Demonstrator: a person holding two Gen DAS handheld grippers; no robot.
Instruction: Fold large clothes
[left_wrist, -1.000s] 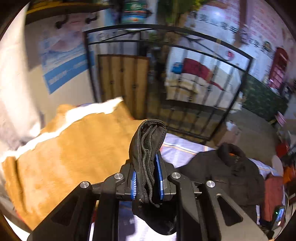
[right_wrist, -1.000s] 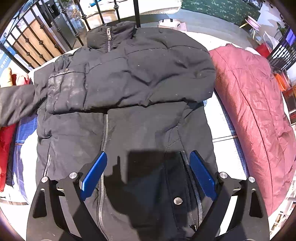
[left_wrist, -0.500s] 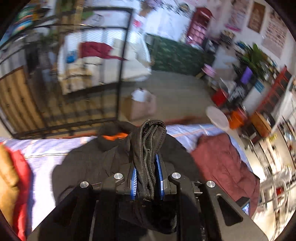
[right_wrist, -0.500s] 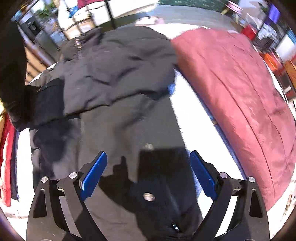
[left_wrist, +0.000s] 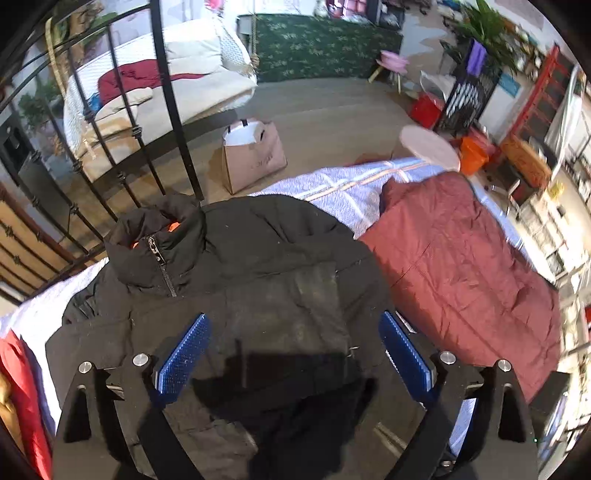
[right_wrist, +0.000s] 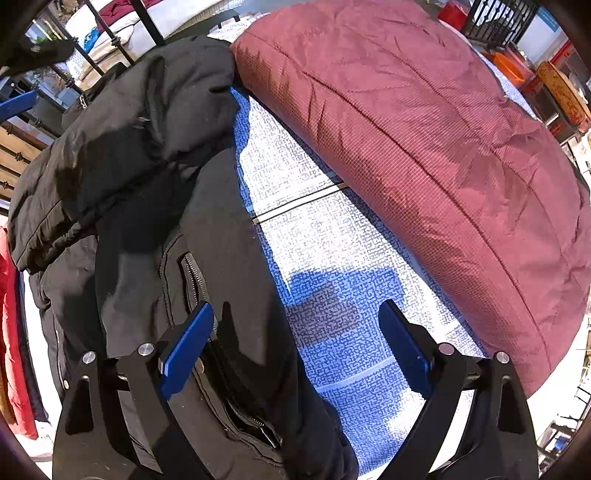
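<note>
The right gripper (right_wrist: 295, 343) hangs over the bed with its blue pads (right_wrist: 186, 347) spread wide and nothing between them. The left pad sits above the right edge of the black jacket (right_wrist: 147, 177), near a zipped pocket (right_wrist: 194, 280); the right pad is over the blue-and-white bedspread (right_wrist: 317, 236). The jacket lies flat with a sleeve folded across its chest. Beside it lies a maroon quilted coat (right_wrist: 424, 140), touching the jacket near the top. Something red (right_wrist: 13, 332), perhaps another garment, shows at the left edge.
</note>
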